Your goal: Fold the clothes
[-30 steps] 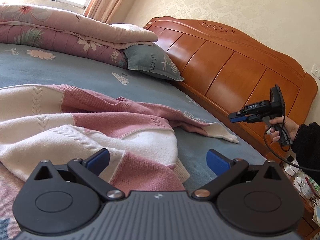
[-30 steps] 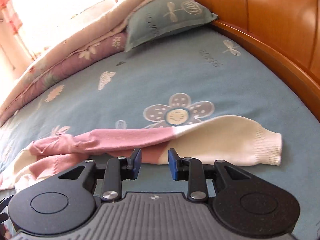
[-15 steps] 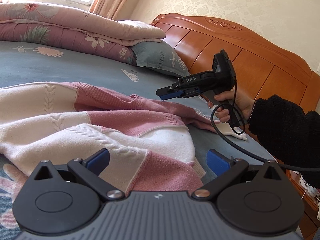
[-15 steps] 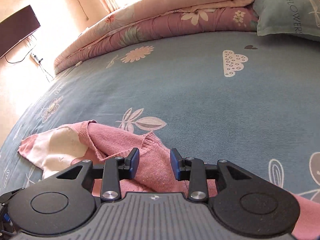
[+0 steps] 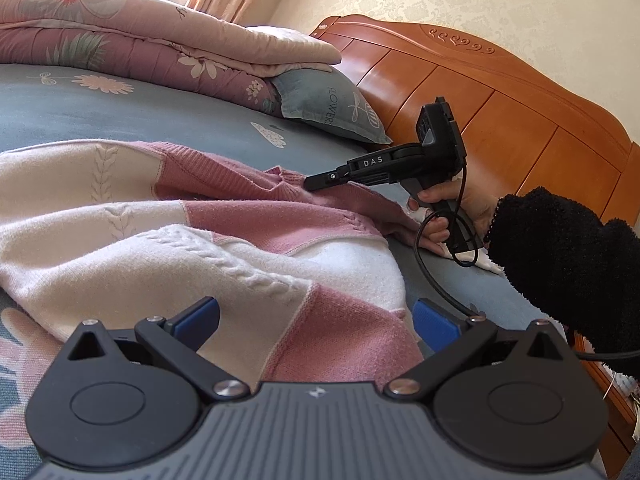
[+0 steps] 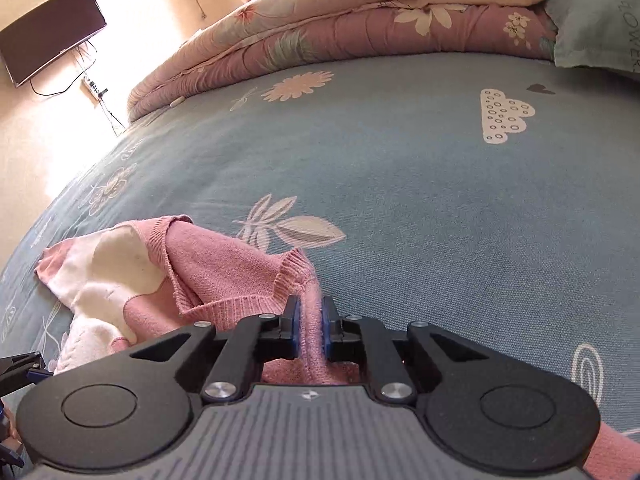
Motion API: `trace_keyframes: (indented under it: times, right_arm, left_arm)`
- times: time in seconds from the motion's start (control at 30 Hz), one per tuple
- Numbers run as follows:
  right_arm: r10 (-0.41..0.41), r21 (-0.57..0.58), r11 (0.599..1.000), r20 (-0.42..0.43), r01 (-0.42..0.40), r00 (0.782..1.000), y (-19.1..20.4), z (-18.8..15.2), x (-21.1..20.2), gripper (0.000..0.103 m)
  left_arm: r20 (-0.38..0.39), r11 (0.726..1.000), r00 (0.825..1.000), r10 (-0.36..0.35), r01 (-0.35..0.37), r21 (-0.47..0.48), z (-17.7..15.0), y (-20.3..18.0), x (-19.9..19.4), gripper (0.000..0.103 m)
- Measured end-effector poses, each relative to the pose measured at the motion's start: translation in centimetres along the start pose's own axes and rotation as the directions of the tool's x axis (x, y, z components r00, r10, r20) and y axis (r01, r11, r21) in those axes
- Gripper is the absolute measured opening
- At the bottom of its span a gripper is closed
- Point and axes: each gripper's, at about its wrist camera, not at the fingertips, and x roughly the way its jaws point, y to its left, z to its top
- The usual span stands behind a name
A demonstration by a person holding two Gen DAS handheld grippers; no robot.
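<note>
A pink and cream knitted sweater (image 5: 168,232) lies spread on the blue bedsheet (image 5: 80,116). My left gripper (image 5: 316,318) hovers open over its near hem, blue pads wide apart with pink and cream fabric below them. My right gripper (image 6: 309,322) is shut on a fold of pink knit beside the ribbed neckline (image 6: 288,280). From the left wrist view the right gripper (image 5: 310,181) shows side on, its tip down at the pink collar area, held by a hand (image 5: 444,216) in a black fleece sleeve (image 5: 560,264).
A folded floral quilt (image 5: 132,36) and a blue pillow (image 5: 324,100) lie at the head of the bed against the wooden headboard (image 5: 480,120). A wall-mounted TV (image 6: 52,32) hangs at the far left. Bare sheet (image 6: 400,168) stretches beyond the sweater.
The right gripper swung from the cream sleeve cuff over to the pink neckline, dropped onto it and closed on the fabric. The left gripper stayed open over the hem.
</note>
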Motion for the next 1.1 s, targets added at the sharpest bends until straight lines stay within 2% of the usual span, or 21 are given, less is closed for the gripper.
trace_keyframes:
  times: [0.13, 0.23, 0.33, 0.43, 0.57, 0.7, 0.77, 0.87, 1.0, 1.1]
  right_arm:
    - [-0.029, -0.039, 0.999, 0.095, 0.033, 0.995, 0.7, 1.3, -1.4, 0.013]
    - [-0.075, -0.054, 0.995, 0.178, 0.086, 0.981, 0.8, 2.3, -1.7, 0.013]
    - [-0.12, -0.047, 0.99, 0.222, 0.134, 0.968, 0.5, 3.4, -0.5, 0.013]
    - [-0.166, -0.032, 0.984, 0.234, 0.178, 0.958, 0.0, 4.3, 1.8, 0.013]
    - [-0.221, -0.015, 0.973, 0.202, 0.229, 0.954, -1.1, 5.0, 5.2, 0.013]
    - [-0.268, 0.006, 0.962, 0.176, 0.271, 0.947, -1.5, 4.6, 6.6, 0.025]
    - [-0.255, 0.025, 0.966, 0.215, 0.256, 0.943, -1.1, 4.2, 5.3, 0.027]
    - [-0.212, 0.052, 0.977, 0.288, 0.206, 0.934, -0.3, 3.0, 1.1, 0.029]
    - [-0.195, 0.095, 0.98, 0.291, 0.174, 0.937, -0.4, 0.4, -3.4, 0.03]
    - [-0.213, 0.222, 0.962, 0.257, 0.157, 0.943, -1.9, -2.6, -6.1, 0.03]
  left_arm:
    - [0.003, 1.0, 1.0, 0.0, 0.0, 0.003, -0.1, 0.0, 0.1, 0.102]
    - [0.006, 1.0, 1.0, 0.004, -0.004, -0.003, -0.1, 0.2, 0.0, 0.102]
    - [0.009, 1.0, 1.0, 0.007, -0.007, -0.007, -0.1, 0.4, 0.0, 0.102]
    - [0.008, 1.0, 1.0, 0.014, -0.014, -0.006, -0.1, 0.5, 0.0, 0.102]
    - [0.006, 1.0, 1.0, 0.016, -0.016, -0.013, -0.1, 0.8, -0.1, 0.102]
    - [0.002, 1.0, 1.0, 0.023, -0.023, -0.013, -0.1, 1.0, -0.1, 0.102]
    - [0.003, 1.0, 1.0, 0.021, -0.021, -0.014, -0.1, 1.0, -0.2, 0.102]
    - [0.012, 1.0, 1.0, 0.014, -0.014, -0.008, 0.0, 0.7, -0.3, 0.102]
    - [0.011, 1.0, 1.0, 0.007, -0.007, -0.006, -0.1, 0.3, -0.1, 0.102]
    - [0.005, 1.0, 1.0, 0.008, -0.008, 0.008, -0.2, 0.0, 0.1, 0.102]
